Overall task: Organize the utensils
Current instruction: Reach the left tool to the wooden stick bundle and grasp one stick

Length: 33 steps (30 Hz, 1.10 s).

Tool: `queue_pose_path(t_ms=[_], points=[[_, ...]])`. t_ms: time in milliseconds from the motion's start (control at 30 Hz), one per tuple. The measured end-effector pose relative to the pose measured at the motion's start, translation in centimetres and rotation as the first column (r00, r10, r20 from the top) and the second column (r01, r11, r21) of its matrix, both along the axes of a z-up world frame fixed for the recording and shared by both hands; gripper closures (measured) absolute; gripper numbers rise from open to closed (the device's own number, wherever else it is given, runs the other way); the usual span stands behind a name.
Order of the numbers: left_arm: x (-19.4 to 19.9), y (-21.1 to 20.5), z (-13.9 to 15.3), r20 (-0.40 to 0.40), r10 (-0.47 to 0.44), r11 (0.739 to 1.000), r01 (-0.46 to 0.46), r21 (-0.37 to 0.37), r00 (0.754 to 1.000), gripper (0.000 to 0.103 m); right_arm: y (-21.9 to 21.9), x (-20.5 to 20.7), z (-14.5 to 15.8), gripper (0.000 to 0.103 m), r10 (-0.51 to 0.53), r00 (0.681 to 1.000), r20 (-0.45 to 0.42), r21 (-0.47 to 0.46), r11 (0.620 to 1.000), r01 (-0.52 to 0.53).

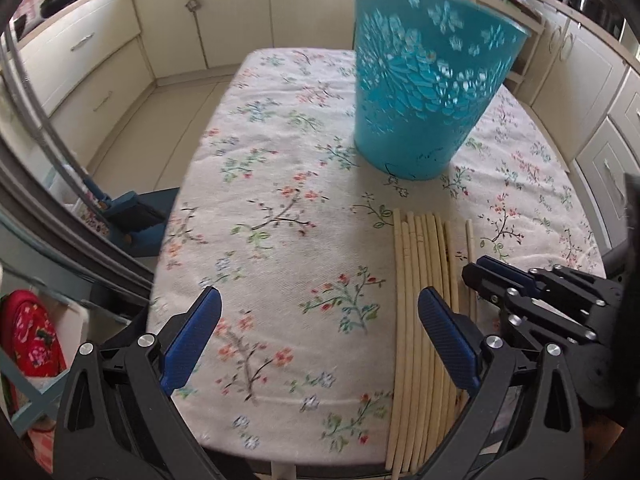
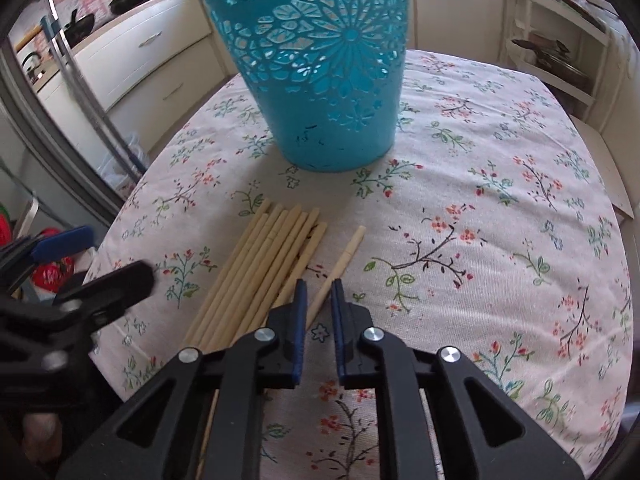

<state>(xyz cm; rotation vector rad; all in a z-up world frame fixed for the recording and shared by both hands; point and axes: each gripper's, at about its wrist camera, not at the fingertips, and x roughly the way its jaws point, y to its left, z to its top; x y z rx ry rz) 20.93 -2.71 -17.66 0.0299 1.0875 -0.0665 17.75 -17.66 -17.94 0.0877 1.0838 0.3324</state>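
Soft, even daylight fills both fisheye views, leaving the floral tablecloth (image 1: 280,184) bright and only a faint shadow at the foot of the turquoise basket (image 1: 424,80), whose cut-outs glow with light from behind. Motion blur smears the basket and cloth pattern in the left wrist view, while the right wrist view is sharper, blurring only the black gripper (image 2: 80,300) at its left edge. Strong barrel distortion bends the cabinets (image 1: 100,52) and table edges, and dark vignetting closes the corners.
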Motion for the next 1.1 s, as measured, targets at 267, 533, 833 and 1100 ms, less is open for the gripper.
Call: queue_pose_path(t_ms=[267,533,833,1100], points=[[2.9,-2.2,-3.0,-0.041,-0.022,0.998,0.025,0.064,0.999,0.008,-3.0,0.0,-0.5,0.093,-0.002,1.000,-0.014,0.061,0.998,0.003],[3.5,-2.0,-3.2,-0.039,-0.013,0.996,0.016,0.088,0.999,0.009,-3.5,-0.9,-0.4,0.093,-0.018,1.000,-0.005,0.091,0.996,0.018],[3.3,-2.6,-3.3,-0.050,-0.038,0.995,0.042,0.091,0.998,0.021,-3.3,-0.6,-0.3,0.093,-0.023,1.000,-0.003,0.073,0.997,0.023],[3.0,-3.7,-2.8,-0.027,-0.121,0.992,0.122,0.032,0.992,0.066,-2.8,-0.2,-0.4,0.092,-0.023,1.000,0.007,0.047,0.999,0.023]])
